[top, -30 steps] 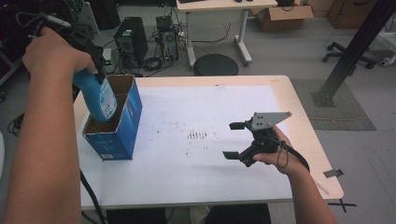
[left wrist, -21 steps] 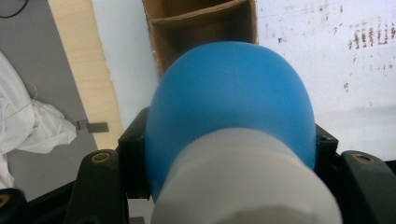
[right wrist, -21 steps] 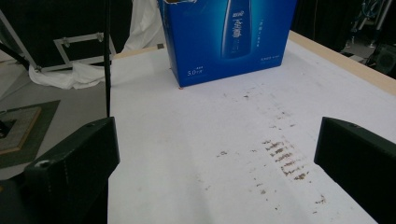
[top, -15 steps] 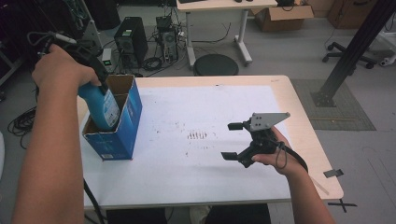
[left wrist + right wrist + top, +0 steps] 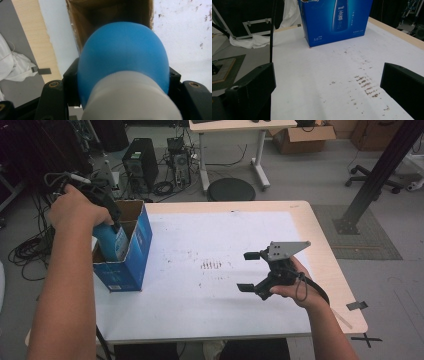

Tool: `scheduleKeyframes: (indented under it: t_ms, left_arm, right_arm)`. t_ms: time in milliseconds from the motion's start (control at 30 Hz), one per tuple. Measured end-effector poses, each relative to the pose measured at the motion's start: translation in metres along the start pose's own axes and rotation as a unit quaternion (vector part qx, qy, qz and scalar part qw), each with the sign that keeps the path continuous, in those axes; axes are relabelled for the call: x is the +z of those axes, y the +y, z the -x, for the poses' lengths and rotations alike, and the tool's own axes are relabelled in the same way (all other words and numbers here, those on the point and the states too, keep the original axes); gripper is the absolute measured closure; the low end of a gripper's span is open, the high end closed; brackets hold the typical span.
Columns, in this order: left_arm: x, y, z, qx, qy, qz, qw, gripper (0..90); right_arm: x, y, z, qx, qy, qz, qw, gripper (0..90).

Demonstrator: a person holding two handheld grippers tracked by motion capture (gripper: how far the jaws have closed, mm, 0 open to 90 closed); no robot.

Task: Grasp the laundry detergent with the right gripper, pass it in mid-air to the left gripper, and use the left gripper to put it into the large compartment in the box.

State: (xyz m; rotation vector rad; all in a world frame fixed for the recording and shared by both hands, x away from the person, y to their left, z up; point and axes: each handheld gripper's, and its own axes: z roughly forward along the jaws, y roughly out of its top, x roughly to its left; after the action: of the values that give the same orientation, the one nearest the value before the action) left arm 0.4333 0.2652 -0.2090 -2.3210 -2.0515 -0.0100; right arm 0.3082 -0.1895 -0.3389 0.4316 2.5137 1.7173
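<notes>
- One change since the earlier frames: the left gripper (image 5: 107,212), clamped on the blue bottle (image 5: 112,240), has sunk, so the bottle's lower end now sits inside the open top of the blue box (image 5: 135,255) at the frame's left.
- The right gripper (image 5: 256,271), jaws spread wide with nothing between them, has kept its place right of centre.
- Box stands at the table's (image 5: 200,320) left edge; the white surface between box and right gripper lies free.
- Box front reads "5.0" (image 5: 318,38); other print is too small.
</notes>
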Motion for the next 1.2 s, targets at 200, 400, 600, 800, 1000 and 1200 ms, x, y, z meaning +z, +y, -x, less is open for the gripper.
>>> scheduleKeyframes:
  t_ms: [200, 400, 600, 800, 1000, 1200]
  left_arm:
    - [0.013, 0.001, 0.001, -0.001, 0.002, -0.003, 1.0000, 38.0]
    - [0.027, 0.002, 0.004, 0.001, 0.003, -0.003, 1.0000, 38.0]
    - [0.042, 0.002, 0.003, 0.002, 0.002, -0.008, 1.0000, 38.0]
    - [0.055, 0.001, 0.002, -0.002, -0.001, -0.010, 0.9999, 37.9]
    - [0.067, 0.001, 0.000, -0.004, -0.002, -0.014, 0.9999, 37.9]
    - [0.074, 0.002, -0.001, -0.003, 0.003, -0.019, 0.9998, 37.9]
  right_arm:
    - [-0.001, 0.000, 0.000, -0.001, -0.001, 0.004, 1.0000, 0.0]
    - [-0.002, -0.001, 0.000, -0.001, -0.002, 0.005, 1.0000, 0.1]
    - [-0.002, -0.002, 0.000, -0.002, -0.002, 0.003, 1.0000, 0.0]
    - [-0.002, -0.001, -0.001, -0.003, -0.001, 0.001, 1.0000, 0.1]
    - [0.000, 0.001, 0.000, -0.006, 0.000, 0.003, 1.0000, 0.1]
    - [0.002, 0.002, -0.001, -0.007, 0.002, 0.000, 1.0000, 0.1]
